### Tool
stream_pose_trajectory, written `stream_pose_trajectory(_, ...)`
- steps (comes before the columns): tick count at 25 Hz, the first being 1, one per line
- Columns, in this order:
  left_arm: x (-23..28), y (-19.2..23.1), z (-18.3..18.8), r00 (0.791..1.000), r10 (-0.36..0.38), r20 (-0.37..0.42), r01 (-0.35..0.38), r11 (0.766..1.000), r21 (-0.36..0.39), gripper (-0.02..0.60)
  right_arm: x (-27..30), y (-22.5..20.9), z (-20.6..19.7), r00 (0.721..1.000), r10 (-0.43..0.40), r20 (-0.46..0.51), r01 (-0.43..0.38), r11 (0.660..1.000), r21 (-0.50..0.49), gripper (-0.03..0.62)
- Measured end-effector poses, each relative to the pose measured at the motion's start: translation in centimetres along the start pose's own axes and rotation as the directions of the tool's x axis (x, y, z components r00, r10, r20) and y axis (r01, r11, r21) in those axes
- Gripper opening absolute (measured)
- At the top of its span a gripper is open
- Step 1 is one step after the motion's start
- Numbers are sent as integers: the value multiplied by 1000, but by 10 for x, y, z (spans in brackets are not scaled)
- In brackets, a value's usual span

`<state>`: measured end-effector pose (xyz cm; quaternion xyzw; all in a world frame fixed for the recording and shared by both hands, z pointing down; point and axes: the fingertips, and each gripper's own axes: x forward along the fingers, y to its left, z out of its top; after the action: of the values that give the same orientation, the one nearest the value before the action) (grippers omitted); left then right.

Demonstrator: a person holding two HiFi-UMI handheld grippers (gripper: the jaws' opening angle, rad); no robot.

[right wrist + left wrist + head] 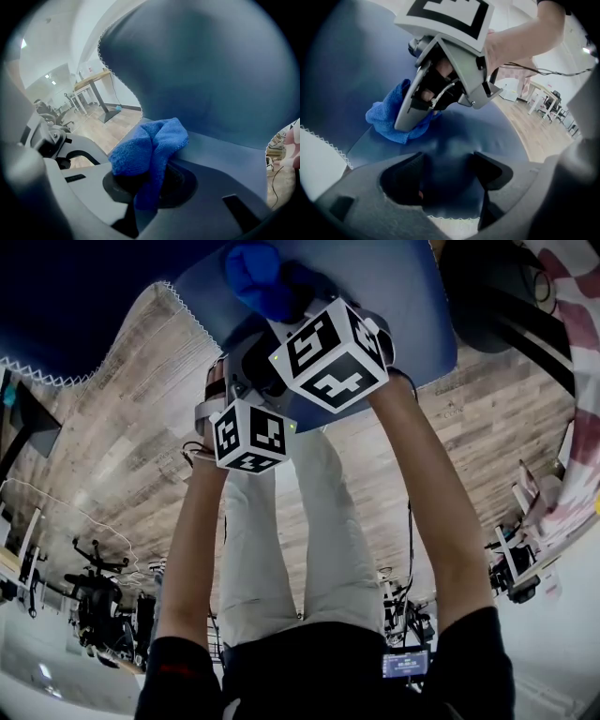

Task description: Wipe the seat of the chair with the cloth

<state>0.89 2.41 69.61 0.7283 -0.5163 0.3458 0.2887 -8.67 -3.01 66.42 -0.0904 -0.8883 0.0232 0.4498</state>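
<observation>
Blue cloth [151, 149] is clamped in the right gripper [145, 185]. Its jaws are closed on the cloth, and a soft bunch of cloth is seen sticking out past them. The cloth is pressed down on the seat [225, 157] of the chair, close to where the seat meets the dark blue backrest [211, 70].

The left gripper [447, 176] is held over the seat, near its edge, a little way from the cloth. Its jaws are spread apart and nothing is held between them; only the dark seat is seen through the gap.

In the head view, both grippers are seen side by side with their black and white marker cubes on top, and each is held by one bare arm. The right one is stretched farther over the seat. A wooden floor [112, 427] is seen under the chair, and light trousers [281, 549] are seen between the arms.
</observation>
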Motion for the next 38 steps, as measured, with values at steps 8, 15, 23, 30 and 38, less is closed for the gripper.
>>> stream_pose_trajectory(8, 1, -1, 1, 1000, 0, 6, 0, 1000, 0, 336, 5, 16, 3, 999, 31, 9, -31, 999, -18, 58)
stream_pose_trajectory(15, 0, 0, 1, 1000, 0, 10, 0, 1000, 2, 336, 6, 15, 4, 1000, 11, 1, -11, 999, -30, 58)
stream_pose_trajectory(23, 0, 0, 0, 1000, 1, 11, -1, 1000, 0, 336, 4, 8, -1, 1000, -25, -2, 25, 999, -44, 58)
stream_pose_trajectory(30, -1, 0, 0, 1000, 0, 6, 0, 1000, 1, 336, -4, -8, -10, 998, -68, -9, 67, 997, -39, 60)
stream_pose_trajectory(38, 0, -1, 1, 1000, -1, 0, 1, 1000, 0, 336, -17, -30, -26, 995, -97, -23, 96, 995, -30, 60)
